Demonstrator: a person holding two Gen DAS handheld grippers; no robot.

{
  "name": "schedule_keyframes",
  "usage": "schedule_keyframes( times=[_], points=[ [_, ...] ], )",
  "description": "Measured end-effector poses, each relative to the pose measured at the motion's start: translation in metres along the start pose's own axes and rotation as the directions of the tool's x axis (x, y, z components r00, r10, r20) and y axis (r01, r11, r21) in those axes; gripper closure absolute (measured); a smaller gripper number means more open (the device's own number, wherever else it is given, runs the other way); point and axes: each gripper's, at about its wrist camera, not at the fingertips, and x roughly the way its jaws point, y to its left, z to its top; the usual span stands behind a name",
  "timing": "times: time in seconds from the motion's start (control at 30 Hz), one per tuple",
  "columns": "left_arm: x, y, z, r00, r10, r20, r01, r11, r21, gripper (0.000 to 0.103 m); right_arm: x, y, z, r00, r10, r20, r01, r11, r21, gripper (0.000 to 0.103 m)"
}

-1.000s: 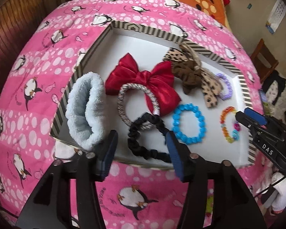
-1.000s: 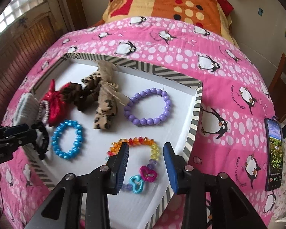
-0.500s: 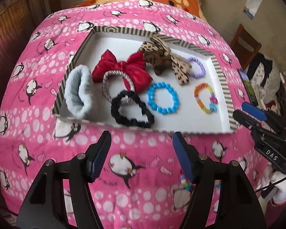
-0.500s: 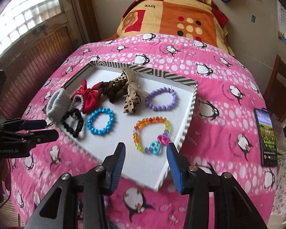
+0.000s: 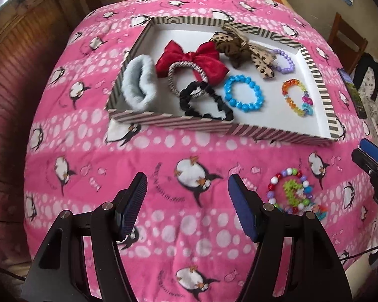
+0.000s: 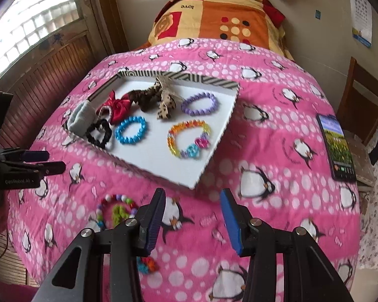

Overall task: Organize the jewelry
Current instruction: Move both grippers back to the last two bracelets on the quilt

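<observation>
On pink blanket [image 5: 88,151], tray [image 5: 179,121] lies lengthwise left-right.

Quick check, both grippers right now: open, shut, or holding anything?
Left gripper: open wide, nothing between the jaws, above the pink blanket.
Right gripper: open, holding nothing, also over the blanket.

Both wrist views look steeply down, sharing striped tray [image 5: 317,80], bedspread [image 6: 277,156]
</observation>
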Motion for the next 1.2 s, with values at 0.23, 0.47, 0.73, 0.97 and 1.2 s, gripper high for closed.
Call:
schedule_keyframes(
  times=[0.23, 0.47, 0.73, 0.97, 1.2],
  points=[
    [-0.007, 0.0, -0.012, 0.994, -0.108, -0.006, 0.108, 0.994, -0.022, 0.036, -0.002, -0.006, -0.018, 0.999, 0.018, -0.029, -0.017, 1.0, 0.023, 0.06],
    [0.001, -0.004, -0.023, 0.983, -0.173, -0.059, 0.171, 0.984, -0.048, 0.036, 0.006, 0.01, -0.03, 0.996, 0.07, -0.062, -0.069, 0.997, 0.02, 0.06],
    [0.003, -0.006, -0.033, 0.984, -0.167, -0.055, 0.165, 0.985, -0.045, 0.036, 0.016, 0.036, -0.04, 0.986, 0.122, -0.116, -0.127, 0.991, -0.044, 0.06],
    [0.004, -0.017, -0.034, 0.988, -0.148, -0.04, 0.148, 0.989, -0.016, 0.036, 0.023, 0.054, -0.055, 0.976, 0.145, -0.161, -0.164, 0.98, -0.109, 0.06],
    [0.003, -0.022, -0.033, 0.988, -0.151, -0.032, 0.15, 0.989, -0.011, 0.036, 0.031, 0.06, -0.06, 0.974, 0.142, -0.178, -0.168, 0.976, -0.137, 0.06]
  ],
)
